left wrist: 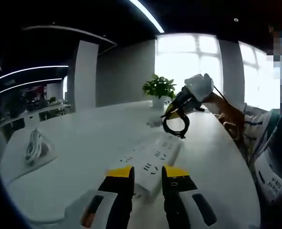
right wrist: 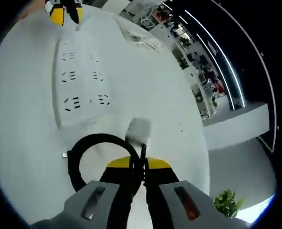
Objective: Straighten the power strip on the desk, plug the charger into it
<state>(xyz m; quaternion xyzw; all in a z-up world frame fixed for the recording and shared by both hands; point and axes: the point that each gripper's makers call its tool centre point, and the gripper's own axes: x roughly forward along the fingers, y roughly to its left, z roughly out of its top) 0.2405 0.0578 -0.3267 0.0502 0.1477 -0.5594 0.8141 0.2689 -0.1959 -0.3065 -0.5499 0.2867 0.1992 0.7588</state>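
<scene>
The right hand-held gripper (right wrist: 137, 168) was closed on a black cable (right wrist: 83, 148), its yellow-tipped jaws pinched together on the cord where it rose between them, with the rest of the cord hanging in a loop to the left in the right gripper view. Just beyond the jaws hung a small white block, judged to be the charger (right wrist: 139, 130), at the cord's end; which way its prongs faced could not be told. Past it lay the strip (right wrist: 81, 81) on the white bench (right wrist: 160, 95), its paired rows of sockets running away from this hand-held gripper along the strip's long axis, the nearest sockets just beyond the charger. The left hand-held gripper (left wrist: 147, 177) stood open, jaws apart, low over the strip's near end in its own view, one jaw to each side of it; whether either touched could not be told. From there the strip ran away toward the right hand-held gripper, held up in the air with the cable loop dangling under it. The right hand-held gripper, carrying the charger, looked the better placed for plugging in, the left for steadying the strip. A coiled white cord (left wrist: 34, 145) lay well apart on the bench, and a potted plant (left wrist: 159, 89) stood at its far edge.
</scene>
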